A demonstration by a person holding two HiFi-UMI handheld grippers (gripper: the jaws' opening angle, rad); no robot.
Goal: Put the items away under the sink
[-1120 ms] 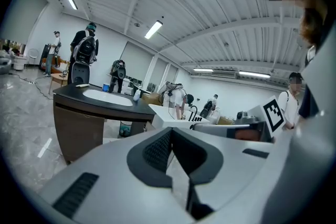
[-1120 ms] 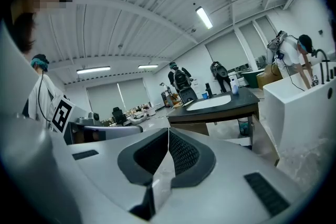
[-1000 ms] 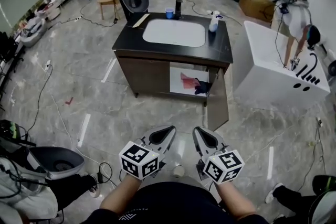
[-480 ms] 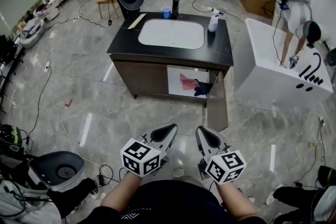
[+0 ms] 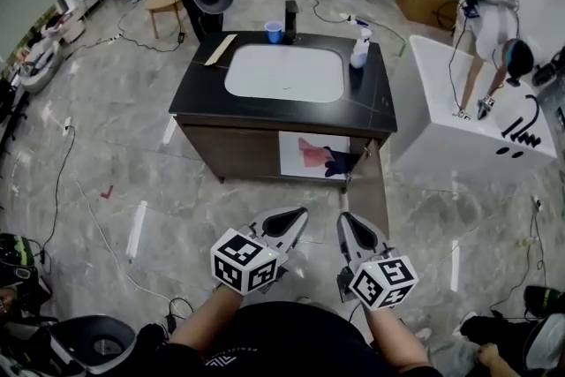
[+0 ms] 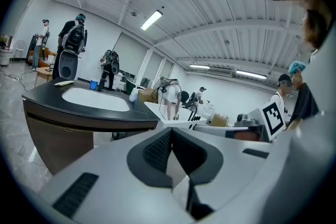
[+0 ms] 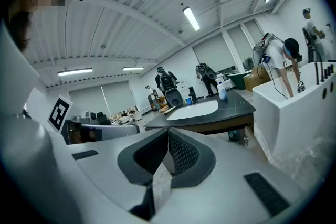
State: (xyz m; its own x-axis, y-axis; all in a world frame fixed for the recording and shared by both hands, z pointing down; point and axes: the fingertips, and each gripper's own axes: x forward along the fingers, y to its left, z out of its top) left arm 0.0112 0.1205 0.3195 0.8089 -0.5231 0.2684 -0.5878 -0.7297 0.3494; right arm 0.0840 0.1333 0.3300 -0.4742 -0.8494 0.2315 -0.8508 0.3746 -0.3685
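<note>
Grippers: the left gripper (image 5: 290, 220) and right gripper (image 5: 351, 230) are hovering side by side, well short of the sink; each pair of jaws is pressing together on nothing.
Items: a white spray bottle (image 5: 359, 49) is standing upright on the black counter (image 5: 375, 101), right of the white basin (image 5: 284, 72); a blue cup (image 5: 274, 32) is sitting at the back edge beside the dark tap (image 5: 290, 17).
Cabinet: the cabinet (image 5: 238, 150) is standing under the counter, its door (image 5: 373, 188) hanging open at the right.
Around: a white bathtub (image 5: 441, 124) is standing just right, a person (image 5: 490, 26) bending over it.
Unclear: a pink cloth (image 5: 311, 152) is lying inside beside something dark I cannot identify.
</note>
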